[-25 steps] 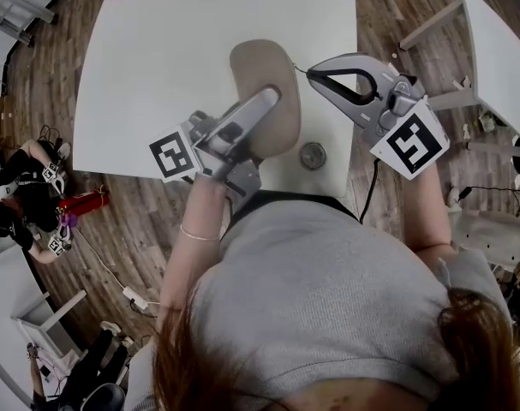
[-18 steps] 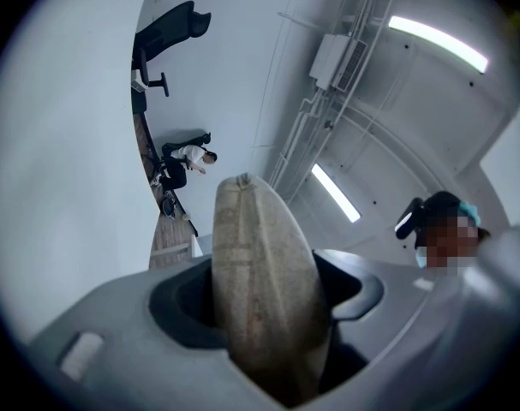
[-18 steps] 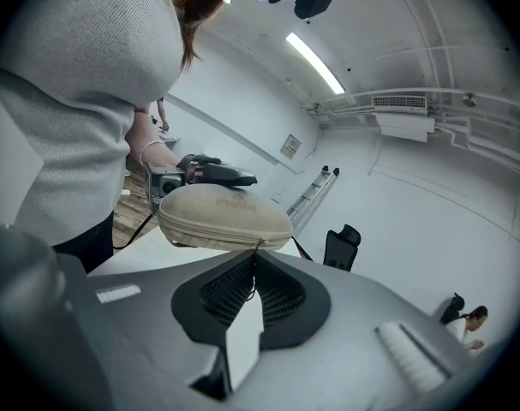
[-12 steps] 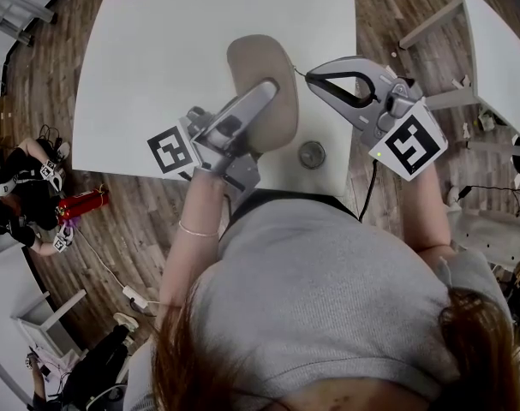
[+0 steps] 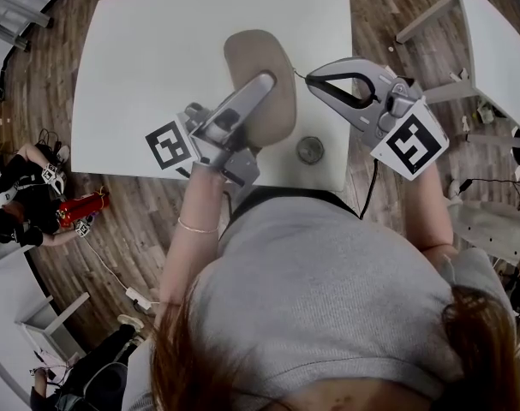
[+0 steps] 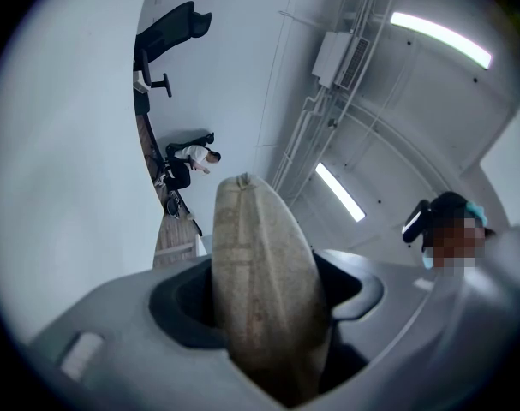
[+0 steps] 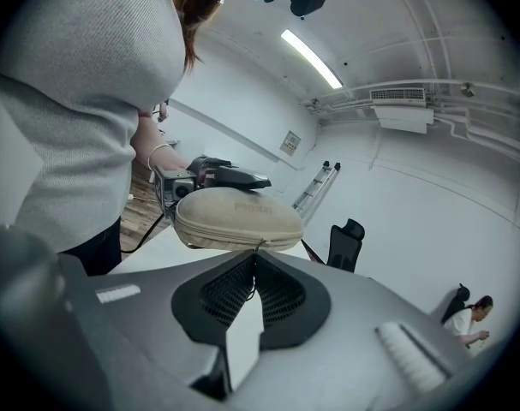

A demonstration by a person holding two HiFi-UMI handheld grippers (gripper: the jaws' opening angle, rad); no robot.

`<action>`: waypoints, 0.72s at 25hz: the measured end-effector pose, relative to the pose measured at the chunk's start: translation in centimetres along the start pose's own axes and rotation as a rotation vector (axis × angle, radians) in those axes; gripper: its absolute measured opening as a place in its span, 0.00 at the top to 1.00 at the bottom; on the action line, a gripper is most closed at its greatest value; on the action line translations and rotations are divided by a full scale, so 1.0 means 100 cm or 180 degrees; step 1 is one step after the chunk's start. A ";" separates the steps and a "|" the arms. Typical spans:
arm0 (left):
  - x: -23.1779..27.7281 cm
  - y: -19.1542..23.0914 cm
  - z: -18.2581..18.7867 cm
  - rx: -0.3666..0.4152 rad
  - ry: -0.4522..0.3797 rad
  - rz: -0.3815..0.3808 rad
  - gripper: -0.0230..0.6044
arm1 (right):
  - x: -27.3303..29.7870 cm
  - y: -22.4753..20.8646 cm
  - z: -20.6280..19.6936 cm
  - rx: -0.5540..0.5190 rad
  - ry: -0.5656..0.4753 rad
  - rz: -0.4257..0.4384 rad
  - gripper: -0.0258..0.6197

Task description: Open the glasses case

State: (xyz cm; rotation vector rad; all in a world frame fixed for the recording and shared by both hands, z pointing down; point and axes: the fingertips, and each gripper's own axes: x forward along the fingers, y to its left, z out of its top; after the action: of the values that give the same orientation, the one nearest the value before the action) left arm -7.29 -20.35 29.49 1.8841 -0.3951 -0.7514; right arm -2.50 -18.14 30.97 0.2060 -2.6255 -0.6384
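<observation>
Table edge: the near edge of the white table (image 5: 140, 75) runs at 6 o'clock, under both my grippers, with a small round disc (image 5: 310, 150) by it.
Open room: bare top from 9 to 12 o'clock of the glasses case (image 5: 253, 54).
Left pose: my left gripper (image 5: 261, 84) reaches in from 7 o'clock, tilted up, and clamps the case, which is held off the tabletop.
Right pose: my right gripper (image 5: 309, 75) comes from 4 o'clock, its jaws pinched on the zipper pull (image 7: 258, 248) at the case's 3 o'clock edge.

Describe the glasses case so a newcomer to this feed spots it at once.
Start at the white table in front of the person; over its near half the left gripper clamps one end of the glasses case. It is the beige, fabric-covered oval with a zipper seam, far larger than the small round grey disc beside it.
</observation>
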 end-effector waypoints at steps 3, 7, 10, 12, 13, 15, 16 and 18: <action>0.000 -0.001 0.001 -0.0026 -0.0017 -0.0007 0.46 | -0.001 0.002 0.001 0.0004 0.0007 0.0017 0.94; -0.001 0.000 0.000 -0.0023 -0.0031 0.0003 0.46 | -0.002 0.007 0.001 0.0030 -0.0001 0.0033 0.94; -0.002 0.001 0.001 -0.0023 -0.0043 0.0016 0.46 | -0.002 0.009 0.000 0.0060 -0.0021 0.0061 0.94; -0.003 0.002 0.001 -0.0026 -0.0056 0.0028 0.46 | -0.001 0.011 0.000 0.0075 -0.0015 0.0078 0.94; -0.004 0.002 0.001 -0.0031 -0.0067 0.0031 0.46 | -0.001 0.013 0.001 0.0075 -0.0014 0.0087 0.94; -0.005 0.002 0.002 -0.0040 -0.0086 0.0029 0.46 | 0.000 0.015 0.002 0.0066 -0.0011 0.0108 0.94; -0.006 0.002 0.002 -0.0040 -0.0093 0.0029 0.46 | 0.000 0.017 0.002 0.0063 -0.0012 0.0119 0.94; -0.006 0.002 0.003 -0.0036 -0.0103 0.0030 0.46 | -0.001 0.019 0.003 0.0060 -0.0019 0.0139 0.94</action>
State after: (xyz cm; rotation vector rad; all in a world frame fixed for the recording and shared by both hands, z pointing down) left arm -7.92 -20.29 29.81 1.8602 -0.4190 -0.7770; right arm -2.64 -16.35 31.58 0.1522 -2.6349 -0.6006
